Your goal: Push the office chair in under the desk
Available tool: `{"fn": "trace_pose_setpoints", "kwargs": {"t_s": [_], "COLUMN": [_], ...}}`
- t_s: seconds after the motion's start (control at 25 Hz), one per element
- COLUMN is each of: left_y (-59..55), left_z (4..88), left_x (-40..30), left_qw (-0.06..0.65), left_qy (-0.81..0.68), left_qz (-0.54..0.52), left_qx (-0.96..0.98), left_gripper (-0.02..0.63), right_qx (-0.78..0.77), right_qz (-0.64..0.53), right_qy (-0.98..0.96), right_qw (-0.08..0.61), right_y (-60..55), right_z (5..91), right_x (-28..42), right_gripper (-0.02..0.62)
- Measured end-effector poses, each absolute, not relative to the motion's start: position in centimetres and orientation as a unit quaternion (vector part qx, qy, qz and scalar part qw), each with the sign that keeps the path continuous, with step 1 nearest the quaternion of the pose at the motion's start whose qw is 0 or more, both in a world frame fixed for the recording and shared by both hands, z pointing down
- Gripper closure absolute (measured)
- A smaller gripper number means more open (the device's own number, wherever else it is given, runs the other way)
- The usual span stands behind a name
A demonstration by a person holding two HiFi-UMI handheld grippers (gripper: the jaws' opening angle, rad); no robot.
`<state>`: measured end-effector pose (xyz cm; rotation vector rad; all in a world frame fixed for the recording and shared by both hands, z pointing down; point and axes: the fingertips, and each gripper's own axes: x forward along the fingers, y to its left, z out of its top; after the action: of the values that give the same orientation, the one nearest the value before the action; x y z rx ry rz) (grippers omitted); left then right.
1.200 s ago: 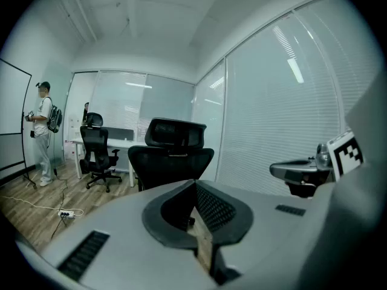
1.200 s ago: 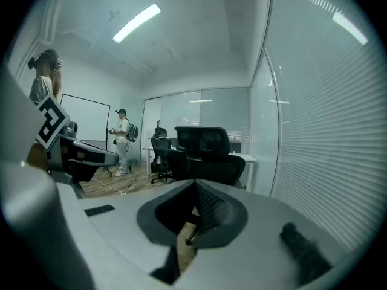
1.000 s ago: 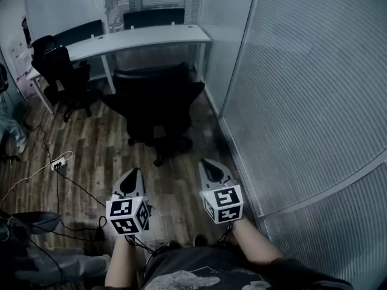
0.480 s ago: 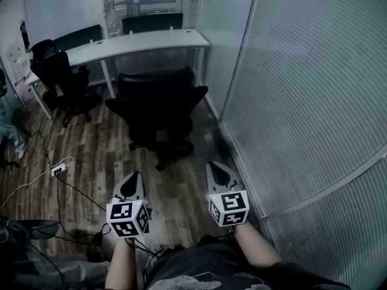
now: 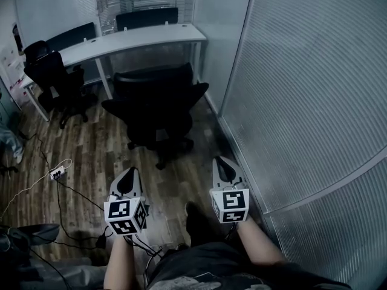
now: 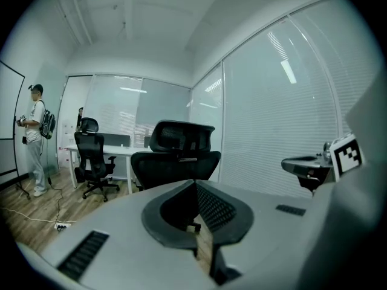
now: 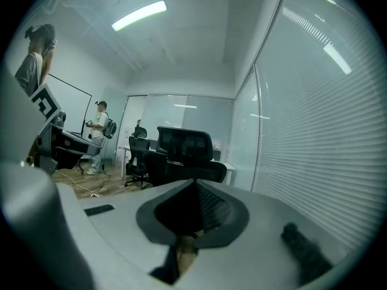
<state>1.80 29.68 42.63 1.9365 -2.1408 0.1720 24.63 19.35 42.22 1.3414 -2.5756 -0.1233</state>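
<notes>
A black office chair [image 5: 158,101] stands on the wood floor, its back towards me, in front of the white desk [image 5: 133,40]. The same chair [image 6: 178,156] fills the middle of the left gripper view and the chair [image 7: 184,153] shows ahead in the right gripper view. My left gripper [image 5: 129,175] and right gripper [image 5: 222,161] are both shut and hold nothing. Both hang well short of the chair, with bare floor between them and its wheeled base. The left gripper's jaws [image 6: 196,186] and the right gripper's jaws [image 7: 195,189] point at the chair's back.
A glass wall with blinds [image 5: 302,95] runs along the right. A second black chair [image 5: 51,77] stands at the desk's left end. Cables and a power strip [image 5: 56,174] lie on the floor at left. A person [image 6: 35,139] stands far left.
Both grippers have edged forward towards the chair, the right one a little further. A foot now shows on the floor between them. The chair has not moved.
</notes>
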Motion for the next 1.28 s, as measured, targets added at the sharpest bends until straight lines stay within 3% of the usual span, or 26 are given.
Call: {"fn": "trace_pose_setpoints", "kwargs": {"t_s": [0.48,0.84,0.88,1.0,1.28], "left_y": [21.6,14.7,14.0,11.8,8.4], "left_z": [43.3,43.7,43.6,43.8,44.6], "left_x": [-3.0,-6.8,-6.9,-7.2,-9.3], "left_qw": [0.103,0.047,0.034,0.009,-0.034], "left_qy": [-0.751,-0.768,-0.766,-0.761,-0.763], "left_qz": [0.092,0.16,0.171,0.201,0.276], "left_qx": [0.646,0.619,0.618,0.617,0.583], "left_gripper": [0.589,0.586,0.577,0.43,0.304], "right_qx": [0.419,0.398,0.394,0.384,0.382], "right_qz": [-0.055,-0.075,-0.083,-0.103,-0.155], "right_qy": [-0.896,-0.893,-0.893,-0.892,-0.878], "right_qw": [0.136,0.195,0.201,0.214,0.244], "right_y": [9.4,1.1,0.4,-1.9,-7.4], "right_z": [44.0,45.6,45.7,45.8,46.0], "right_x": [18.6,15.8,15.6,14.8,13.9], "right_gripper": [0.571,0.566,0.556,0.444,0.352]}}
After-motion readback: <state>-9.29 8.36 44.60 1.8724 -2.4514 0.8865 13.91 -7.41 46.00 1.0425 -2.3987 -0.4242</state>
